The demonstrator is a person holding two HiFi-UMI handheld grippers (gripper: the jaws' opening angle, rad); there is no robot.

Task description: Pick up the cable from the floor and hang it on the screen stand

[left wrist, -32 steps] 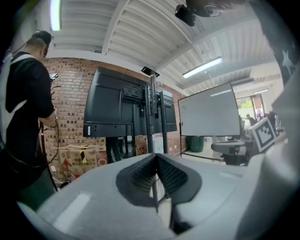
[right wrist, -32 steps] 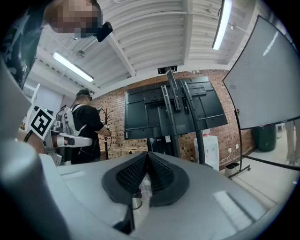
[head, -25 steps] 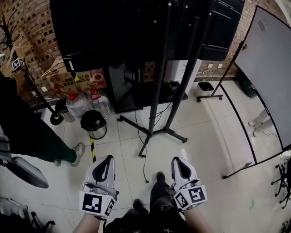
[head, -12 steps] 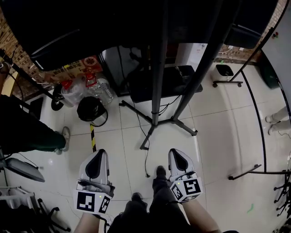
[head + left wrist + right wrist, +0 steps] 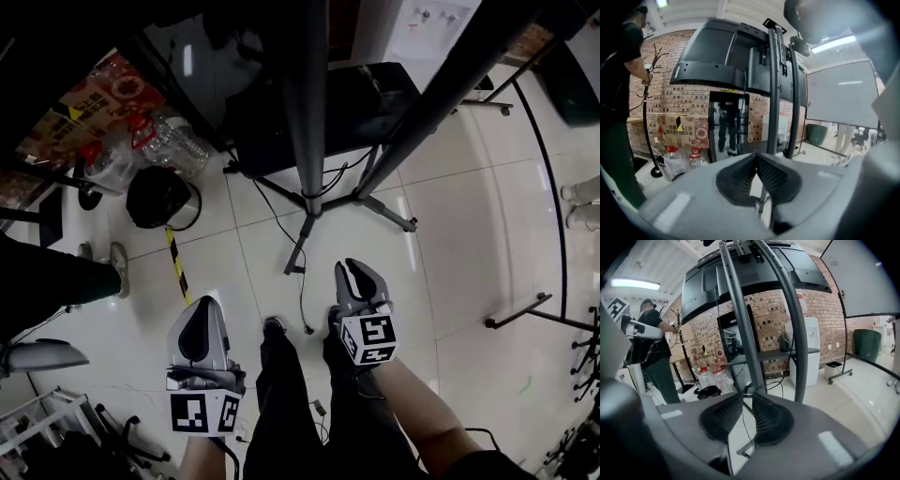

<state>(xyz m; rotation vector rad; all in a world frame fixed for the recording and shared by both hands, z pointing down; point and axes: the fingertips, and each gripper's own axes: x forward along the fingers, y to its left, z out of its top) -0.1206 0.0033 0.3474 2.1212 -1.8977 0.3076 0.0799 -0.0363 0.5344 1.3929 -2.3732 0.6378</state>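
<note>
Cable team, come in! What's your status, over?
Left hand-held gripper shut, empty. Right hand-held gripper just opening, nothing between jaws. Cable on floor by screen stand, untouched. Nothing blocks it.

Screen stand (image 5: 309,202): stood on floor, beyond the cable's far end.
Cable (image 5: 301,305): lay on floor, running back from stand's foot, between left gripper (image 5: 202,307) and right gripper (image 5: 352,270).
Bottles (image 5: 141,155): left of stand.
Striped tape (image 5: 176,267): on floor, left of cable.

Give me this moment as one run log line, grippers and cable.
left gripper: shut, empty | right gripper: jaws just been opening, nothing between | cable: on floor by foot of screen stand, not held
</note>
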